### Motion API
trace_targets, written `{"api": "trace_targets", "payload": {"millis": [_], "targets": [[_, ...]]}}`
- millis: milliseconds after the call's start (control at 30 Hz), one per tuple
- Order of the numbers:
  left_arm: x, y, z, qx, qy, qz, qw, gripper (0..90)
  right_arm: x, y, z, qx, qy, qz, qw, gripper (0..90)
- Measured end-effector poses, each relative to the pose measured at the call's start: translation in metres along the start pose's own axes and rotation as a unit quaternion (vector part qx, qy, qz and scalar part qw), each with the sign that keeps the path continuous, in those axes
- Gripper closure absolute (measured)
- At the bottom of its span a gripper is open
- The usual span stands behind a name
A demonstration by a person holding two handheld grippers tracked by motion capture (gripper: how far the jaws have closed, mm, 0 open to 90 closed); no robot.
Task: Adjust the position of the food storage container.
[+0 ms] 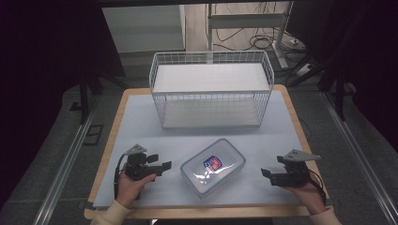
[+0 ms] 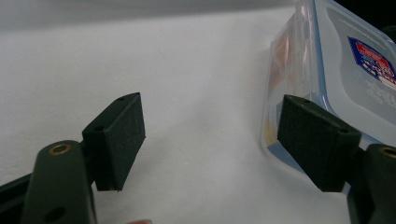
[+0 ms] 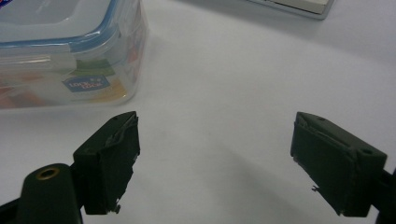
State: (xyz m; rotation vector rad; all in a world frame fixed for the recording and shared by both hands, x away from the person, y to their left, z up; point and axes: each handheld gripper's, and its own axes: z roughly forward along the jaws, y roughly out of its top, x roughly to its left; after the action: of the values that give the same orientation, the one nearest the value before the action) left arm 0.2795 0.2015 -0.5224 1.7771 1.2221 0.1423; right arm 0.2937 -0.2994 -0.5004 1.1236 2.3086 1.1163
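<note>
A clear plastic food box [image 1: 213, 167] with a blue-rimmed lid and a red and blue label lies on the white table cover, between both hands. My left gripper [image 1: 165, 168] rests to its left, open, its jaws pointing at the box. In the left gripper view the box [image 2: 336, 70] stands just beyond the right jaw, with nothing between the jaws of the gripper [image 2: 210, 140]. My right gripper [image 1: 264, 174] lies to the box's right, open and empty. The right gripper view has the box [image 3: 65, 51] at upper left, ahead of the gripper [image 3: 215, 158].
A white wire basket [image 1: 211, 89] stands at the back of the table, empty, with its open side up. The table's wooden edge [image 1: 197, 213] runs along the front. Cables and a desk frame [image 1: 263, 33] lie on the floor beyond the table.
</note>
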Motion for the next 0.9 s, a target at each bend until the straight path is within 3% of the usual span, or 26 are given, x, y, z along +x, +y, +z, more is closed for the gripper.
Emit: {"api": "trace_targets", "payload": {"millis": [367,533,633,900], "targets": [[0.000,0.001,-0.006,-0.009,0.009,0.003,0.9999,23.1,0.005,0.001,0.003,0.004,0.004,-0.011,0.9999,16.4],[-0.009,0.006,-0.016,-0.018,-0.004,0.016,0.9997,23.5,0.003,0.003,0.004,-0.001,0.000,-0.008,1.0000,16.8],[-0.016,0.011,-0.020,-0.024,-0.021,0.015,0.9994,27.7,0.004,0.004,0.004,0.000,0.001,-0.010,0.9999,17.3],[-0.037,0.024,-0.025,-0.024,-0.042,0.043,0.9979,46.9,0.005,0.006,0.006,0.000,0.003,-0.013,0.9999,17.7]]}}
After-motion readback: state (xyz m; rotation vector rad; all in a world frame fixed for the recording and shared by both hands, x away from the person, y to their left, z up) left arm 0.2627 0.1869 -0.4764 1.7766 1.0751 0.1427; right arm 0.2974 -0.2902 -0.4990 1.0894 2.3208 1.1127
